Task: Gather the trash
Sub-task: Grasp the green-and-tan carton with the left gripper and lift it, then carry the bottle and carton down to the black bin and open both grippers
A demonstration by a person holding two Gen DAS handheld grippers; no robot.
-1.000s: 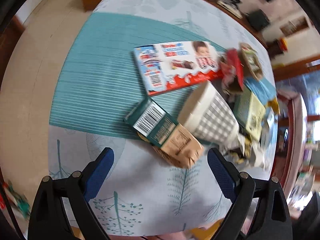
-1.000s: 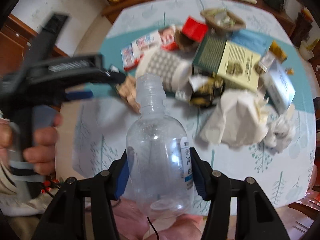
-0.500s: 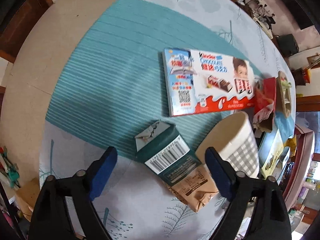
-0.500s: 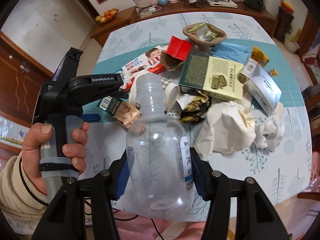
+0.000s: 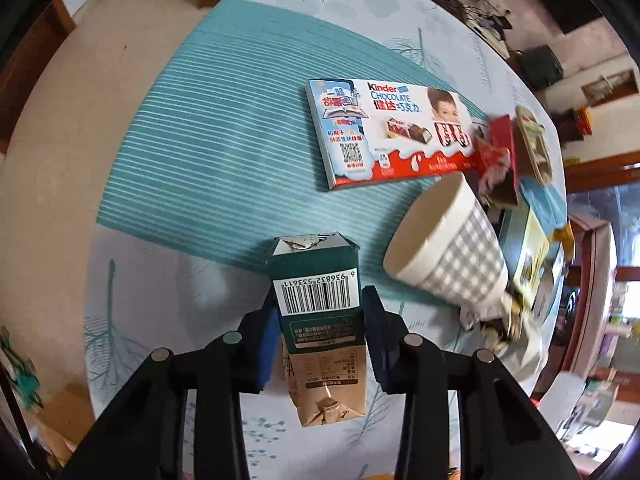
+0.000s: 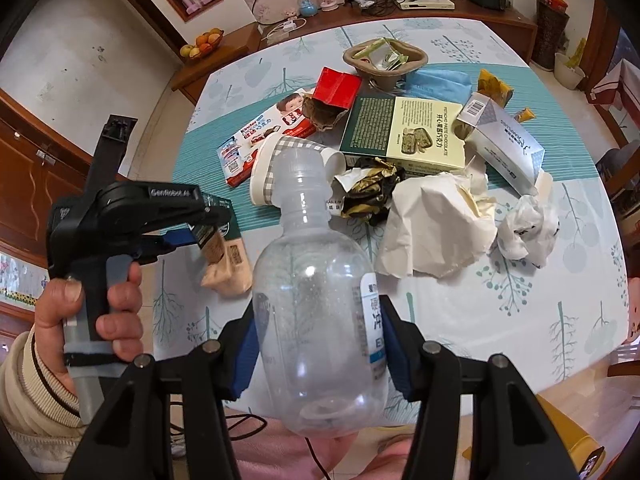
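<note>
My left gripper (image 5: 320, 332) is shut on a green and tan drink carton (image 5: 320, 320) near the table's near left edge. It also shows in the right wrist view (image 6: 216, 236), gripped by the left gripper (image 6: 200, 232). My right gripper (image 6: 320, 344) is shut on an empty clear plastic bottle (image 6: 316, 320), held upright above the table's front edge. Trash lies on the table: a checked paper cup (image 5: 448, 256), a Kinder chocolate box (image 5: 392, 132), crumpled white paper (image 6: 436, 220), a pistachio chocolate box (image 6: 404, 132).
The round table (image 6: 520, 320) has a teal striped runner (image 5: 200, 140). A red carton (image 6: 336, 88), a pulp tray (image 6: 384, 60), a white box (image 6: 504, 144) and a crumpled bag (image 6: 528, 228) lie further back. A sideboard (image 6: 360, 12) stands behind.
My left gripper moved down over the drink carton and closed on it. The right gripper kept holding the bottle, nearly still.
</note>
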